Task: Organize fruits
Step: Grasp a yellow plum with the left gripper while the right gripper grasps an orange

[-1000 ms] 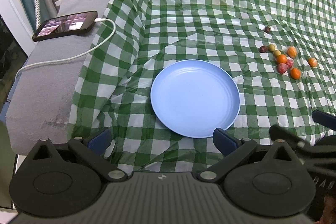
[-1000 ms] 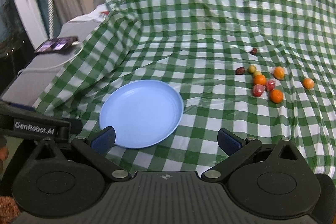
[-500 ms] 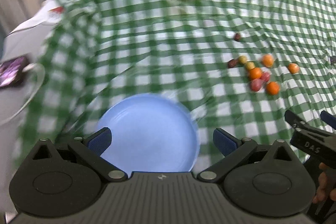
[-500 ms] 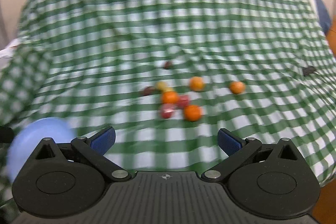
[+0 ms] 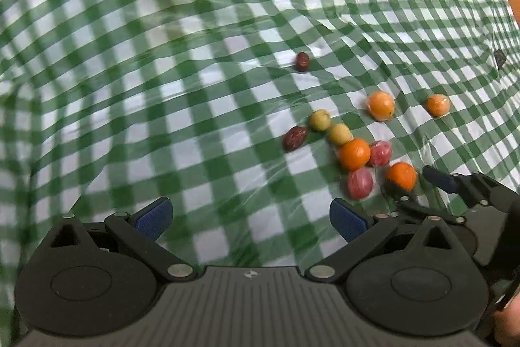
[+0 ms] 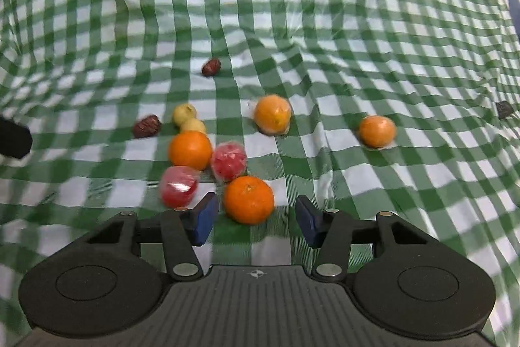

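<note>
Loose fruit lies on the green-checked cloth [image 6: 325, 21]: oranges, red wrapped fruits [image 6: 228, 160], small yellow ones [image 6: 184, 114] and brown dates [image 6: 147, 126]. My right gripper [image 6: 256, 219] hovers low over the nearest orange [image 6: 248, 199]. Its jaws are closing, with that orange at the fingertips and a gap still showing on both sides. In the left wrist view the same orange [image 5: 401, 175] shows with the right gripper [image 5: 417, 182] around it. My left gripper [image 5: 250, 218] stands wide open over bare cloth, left of the fruit, nothing between its pads. No plate is in view.
Two more oranges [image 6: 272, 115] [image 6: 377, 130] lie farther right, and one date [image 6: 211, 66] sits alone behind the cluster. A small dark object [image 6: 504, 109] rests on the cloth at the far right. The cloth is wrinkled and falls away at the edges.
Both grippers swung right and down from the blue plate to the fruit cluster; the plate left both views. The right jaws have narrowed from wide open around the nearest orange.
</note>
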